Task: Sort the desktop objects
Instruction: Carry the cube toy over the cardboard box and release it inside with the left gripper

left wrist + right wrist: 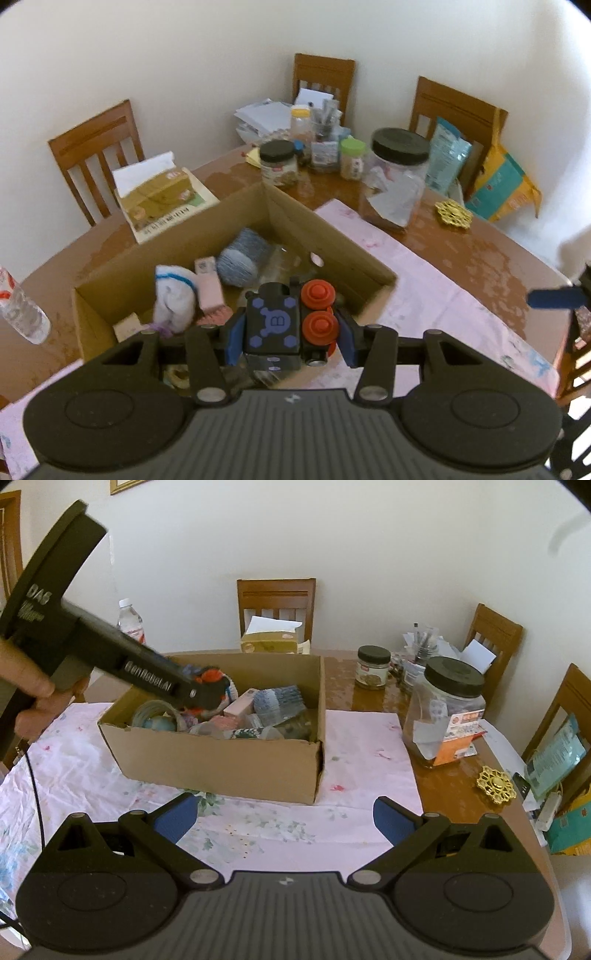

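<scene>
Carrying the black toy block with red knobs, clamped between the left gripper pads, centre frame above the cardboard box. Best lowered close before release. Right gripper low in frame, spread wide, holding nothing.

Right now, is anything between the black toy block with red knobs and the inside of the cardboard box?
Nothing visible. The left gripper holds the black toy block with red knobs above the open cardboard box, which has no lid or flap over it.
</scene>
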